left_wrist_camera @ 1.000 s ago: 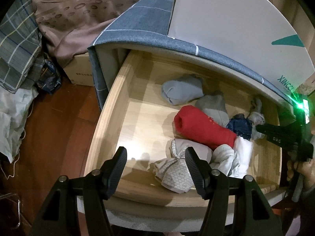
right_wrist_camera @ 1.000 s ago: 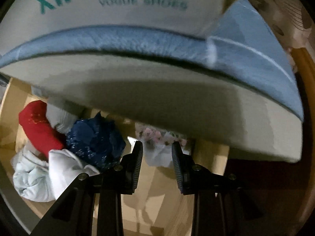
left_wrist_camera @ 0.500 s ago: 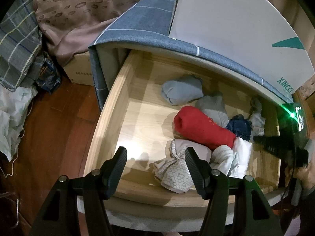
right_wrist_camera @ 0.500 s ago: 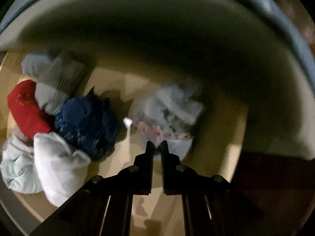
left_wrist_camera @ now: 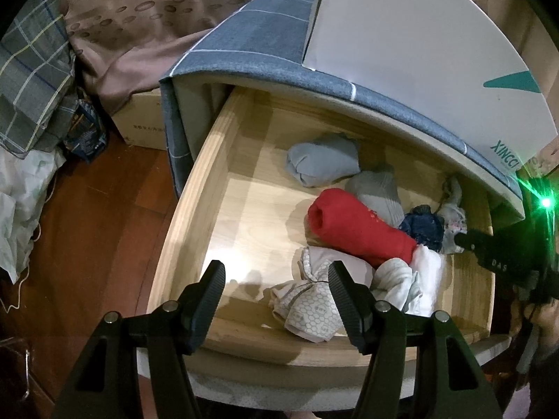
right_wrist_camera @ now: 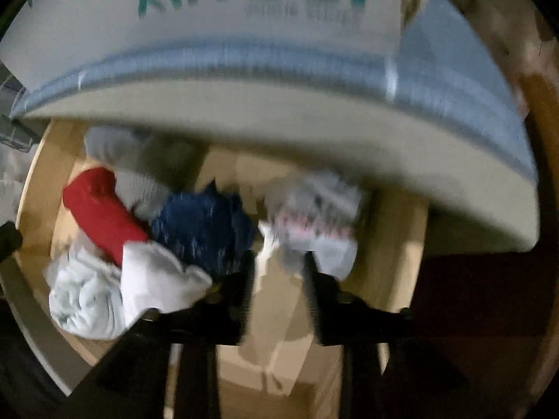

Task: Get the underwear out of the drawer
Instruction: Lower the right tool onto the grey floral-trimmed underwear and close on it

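Pale floral underwear (right_wrist_camera: 314, 223) lies just ahead of your right gripper (right_wrist_camera: 279, 272), whose jaws have just been parting, cloth between (contact blurred). Left gripper (left_wrist_camera: 276, 279) gapes, empty, farther off.

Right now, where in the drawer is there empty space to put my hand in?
The drawer's left half is bare wood, from its left wall to the red roll, and in front of the grey bundle. The right half is crowded with the navy piece, white bundles and honeycomb cloth, packed together.
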Tool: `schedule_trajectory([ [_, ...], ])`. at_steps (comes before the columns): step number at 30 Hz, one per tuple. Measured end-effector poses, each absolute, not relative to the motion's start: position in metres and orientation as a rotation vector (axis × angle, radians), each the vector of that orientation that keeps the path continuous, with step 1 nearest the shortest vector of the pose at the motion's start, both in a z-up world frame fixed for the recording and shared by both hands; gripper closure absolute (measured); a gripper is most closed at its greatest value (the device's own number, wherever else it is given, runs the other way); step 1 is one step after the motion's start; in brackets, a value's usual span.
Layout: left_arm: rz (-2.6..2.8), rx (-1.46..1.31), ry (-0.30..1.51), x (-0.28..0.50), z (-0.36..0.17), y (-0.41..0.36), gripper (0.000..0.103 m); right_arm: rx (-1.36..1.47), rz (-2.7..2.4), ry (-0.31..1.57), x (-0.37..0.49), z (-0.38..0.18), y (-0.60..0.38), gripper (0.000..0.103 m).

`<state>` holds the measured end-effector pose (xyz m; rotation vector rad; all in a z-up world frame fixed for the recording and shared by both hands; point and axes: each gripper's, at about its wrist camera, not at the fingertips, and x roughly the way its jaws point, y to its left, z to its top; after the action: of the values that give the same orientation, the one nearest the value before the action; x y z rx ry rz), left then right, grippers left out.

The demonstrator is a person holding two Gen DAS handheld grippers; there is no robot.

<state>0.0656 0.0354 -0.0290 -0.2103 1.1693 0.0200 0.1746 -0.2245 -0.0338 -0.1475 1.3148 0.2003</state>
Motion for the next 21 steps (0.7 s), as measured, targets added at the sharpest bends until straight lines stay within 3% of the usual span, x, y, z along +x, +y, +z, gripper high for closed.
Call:
schedule_trajectory([
  [14, 0.018, -0.223, 1.171, 0.066, -0.03, 0.036, 0.04, -0.577, 0.203, 1.224, 0.18, -0.057, -0.196, 0.064],
  [18, 0.019, -0.229, 1.172, 0.066, -0.03, 0.037, 0.04, -0.649, 0.184, 1.195, 0.174, -0.06, -0.201, 0.048],
  [21, 0.018, -0.231, 1.172, 0.067, -0.03, 0.037, 0.04, -0.715, 0.169, 1.201, 0.169, -0.073, -0.184, 0.043],
])
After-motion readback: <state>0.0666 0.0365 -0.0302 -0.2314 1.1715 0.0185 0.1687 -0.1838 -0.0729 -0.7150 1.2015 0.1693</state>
